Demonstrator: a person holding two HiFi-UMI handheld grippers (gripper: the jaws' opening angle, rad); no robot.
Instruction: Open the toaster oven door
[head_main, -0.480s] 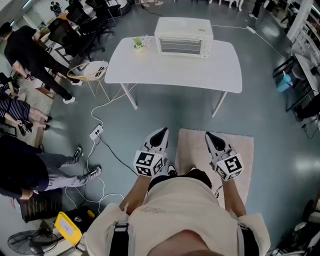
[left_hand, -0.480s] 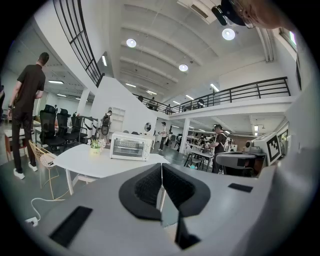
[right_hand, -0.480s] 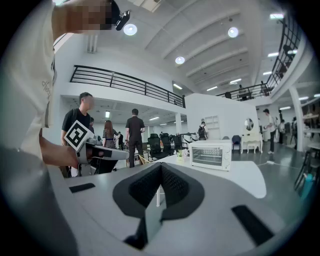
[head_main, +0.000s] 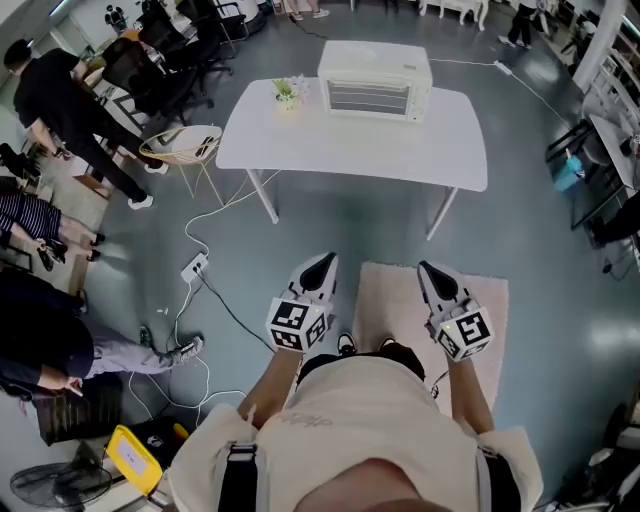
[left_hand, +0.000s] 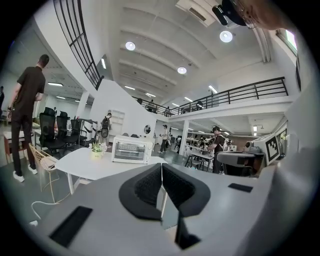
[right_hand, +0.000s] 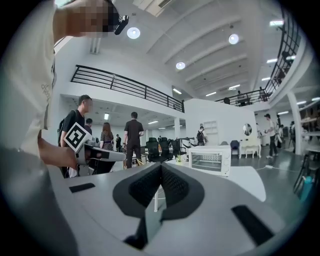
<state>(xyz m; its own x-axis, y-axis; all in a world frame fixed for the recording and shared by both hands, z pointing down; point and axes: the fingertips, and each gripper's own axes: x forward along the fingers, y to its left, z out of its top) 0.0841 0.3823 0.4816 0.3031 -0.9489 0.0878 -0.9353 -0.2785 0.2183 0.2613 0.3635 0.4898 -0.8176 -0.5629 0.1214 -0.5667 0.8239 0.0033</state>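
A white toaster oven (head_main: 375, 79) stands at the far edge of a white table (head_main: 350, 150), its glass door closed. It also shows small in the left gripper view as the toaster oven (left_hand: 131, 150) and in the right gripper view as the toaster oven (right_hand: 210, 159). My left gripper (head_main: 321, 265) and right gripper (head_main: 430, 272) are held near my body, well short of the table, both pointing toward it. Both are shut with nothing between the pads.
A small potted plant (head_main: 287, 92) sits left of the oven on the table. A pink rug (head_main: 400, 300) lies under me. Cables and a power strip (head_main: 194, 266) trail on the floor at left. People and office chairs (head_main: 150, 60) stand at far left.
The whole view has shifted slightly; the table and oven sit a touch lower and nearer. Both grippers keep the same pose, shut.
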